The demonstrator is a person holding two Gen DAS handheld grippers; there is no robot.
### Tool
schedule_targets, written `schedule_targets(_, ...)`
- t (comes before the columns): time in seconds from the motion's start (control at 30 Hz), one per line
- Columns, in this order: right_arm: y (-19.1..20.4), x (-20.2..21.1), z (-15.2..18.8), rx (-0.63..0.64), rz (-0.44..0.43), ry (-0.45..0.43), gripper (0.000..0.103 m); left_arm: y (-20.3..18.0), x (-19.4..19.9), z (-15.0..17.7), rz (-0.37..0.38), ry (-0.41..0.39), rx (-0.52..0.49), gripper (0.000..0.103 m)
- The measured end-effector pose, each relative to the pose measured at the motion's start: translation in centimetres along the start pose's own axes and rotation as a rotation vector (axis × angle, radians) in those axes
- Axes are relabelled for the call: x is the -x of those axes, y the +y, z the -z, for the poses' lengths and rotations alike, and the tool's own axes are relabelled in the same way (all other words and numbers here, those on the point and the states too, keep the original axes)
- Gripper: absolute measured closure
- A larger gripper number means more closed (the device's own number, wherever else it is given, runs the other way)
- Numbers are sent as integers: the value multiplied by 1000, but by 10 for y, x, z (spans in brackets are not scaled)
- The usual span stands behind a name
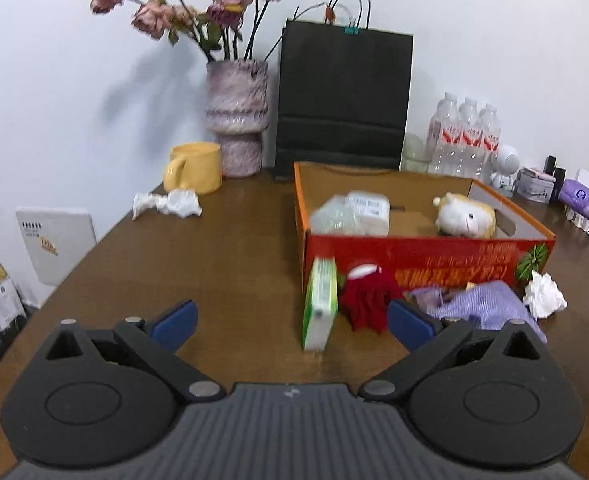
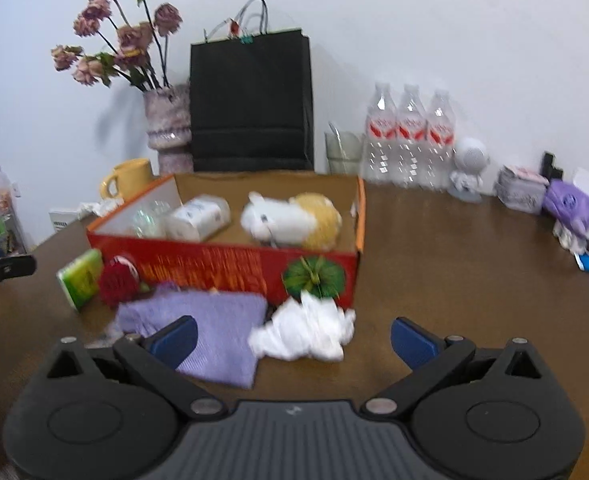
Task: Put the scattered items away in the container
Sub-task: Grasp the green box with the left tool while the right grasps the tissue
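Inside the red box (image 2: 230, 268): one plush toy (image 2: 290, 220), two packets (image 2: 198, 218).

No words or numbers here are sharp enough to read. The red box (image 1: 426, 258) has gold writing along its front wall, but it is too blurry to make out. The three water bottles (image 2: 410, 136) by the back edge of the surface have red and white labels, too small to read. The white package (image 1: 368, 206) inside the box has a label with tiny print that is just a smudge.
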State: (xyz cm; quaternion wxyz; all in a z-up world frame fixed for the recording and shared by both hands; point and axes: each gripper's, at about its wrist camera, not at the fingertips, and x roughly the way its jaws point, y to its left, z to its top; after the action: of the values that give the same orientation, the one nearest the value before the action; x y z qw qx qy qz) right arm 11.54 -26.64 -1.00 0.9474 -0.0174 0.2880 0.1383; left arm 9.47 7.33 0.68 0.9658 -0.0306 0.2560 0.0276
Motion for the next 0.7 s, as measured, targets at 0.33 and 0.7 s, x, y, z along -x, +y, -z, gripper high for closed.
schedule_targets(0.33, -3, -27, 5, -3, 46, 35, 1, -9, -24, 2, -18, 34, -17, 0)
schedule_targets(0.7, -11, -84, -5, -34, 43, 115, 12, -23, -68, -1, -55, 87, -28, 16)
